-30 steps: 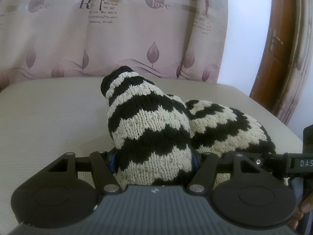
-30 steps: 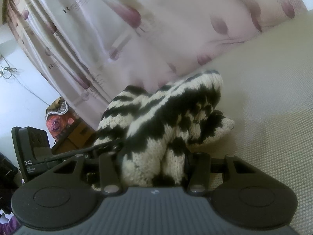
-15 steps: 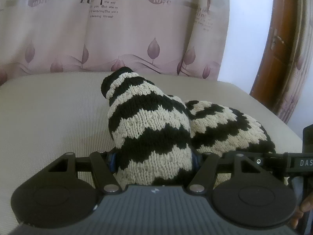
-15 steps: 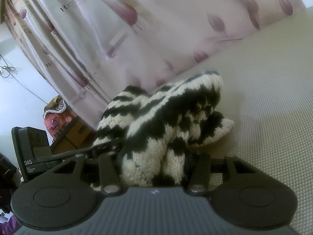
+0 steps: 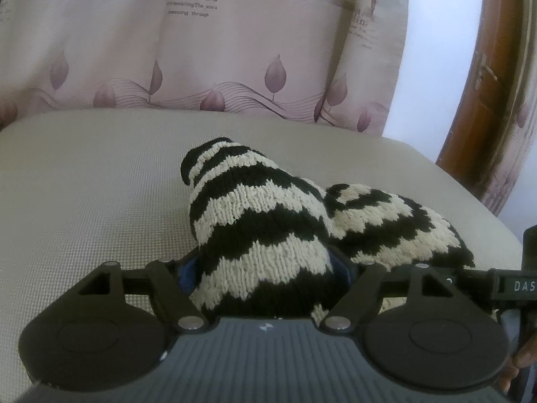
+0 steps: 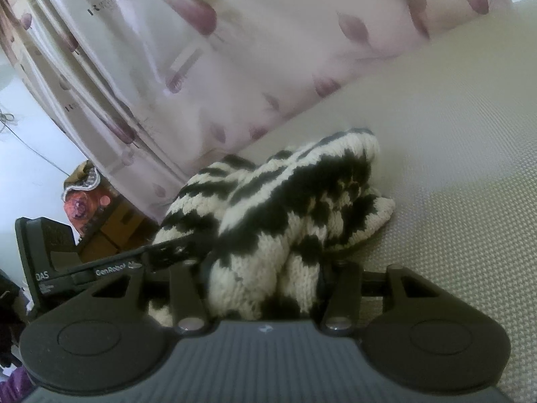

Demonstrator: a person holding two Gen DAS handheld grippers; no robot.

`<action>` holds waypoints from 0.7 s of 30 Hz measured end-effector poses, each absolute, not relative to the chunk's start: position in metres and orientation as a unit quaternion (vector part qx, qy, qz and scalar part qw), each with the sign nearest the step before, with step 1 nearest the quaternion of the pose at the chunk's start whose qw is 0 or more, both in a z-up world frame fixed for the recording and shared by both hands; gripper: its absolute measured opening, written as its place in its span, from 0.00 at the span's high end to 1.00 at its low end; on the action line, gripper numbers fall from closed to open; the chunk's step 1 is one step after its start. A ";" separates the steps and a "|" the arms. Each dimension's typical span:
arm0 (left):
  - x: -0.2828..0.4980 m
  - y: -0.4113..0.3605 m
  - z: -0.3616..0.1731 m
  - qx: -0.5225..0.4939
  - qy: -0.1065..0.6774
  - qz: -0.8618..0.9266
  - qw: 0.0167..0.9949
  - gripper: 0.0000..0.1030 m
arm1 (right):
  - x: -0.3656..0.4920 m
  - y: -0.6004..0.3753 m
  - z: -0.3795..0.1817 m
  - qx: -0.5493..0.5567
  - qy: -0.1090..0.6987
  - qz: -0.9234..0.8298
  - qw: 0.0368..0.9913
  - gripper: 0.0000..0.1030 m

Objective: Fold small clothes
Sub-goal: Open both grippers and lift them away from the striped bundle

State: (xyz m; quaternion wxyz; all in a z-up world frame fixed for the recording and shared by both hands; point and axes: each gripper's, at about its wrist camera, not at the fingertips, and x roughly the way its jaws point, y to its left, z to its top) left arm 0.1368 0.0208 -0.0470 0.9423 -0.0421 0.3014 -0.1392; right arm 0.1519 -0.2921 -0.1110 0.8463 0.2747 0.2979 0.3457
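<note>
Knitwear (image 5: 268, 235) sits bunched between both tools, left tool (image 5: 268, 275) opening.

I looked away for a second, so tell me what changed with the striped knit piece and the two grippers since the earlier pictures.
The left gripper is opening its jaws, with the striped knit garment between them. The right gripper has barely changed, the bunched knit filling its jaws. The garment lies in the same heap on the beige cushion.

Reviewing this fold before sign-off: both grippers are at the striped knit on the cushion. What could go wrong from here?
1. The left gripper is opening with the striped knit between its fingers; the bunched fold may spring apart.
2. The right gripper grips thick bunched layers; pulling away could drag the pile across the cushion.
</note>
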 end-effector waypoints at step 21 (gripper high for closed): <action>0.115 0.012 -0.042 0.005 0.269 -0.076 0.960 0.00 | 0.106 -0.293 -0.100 0.161 0.254 0.299 0.906 0.40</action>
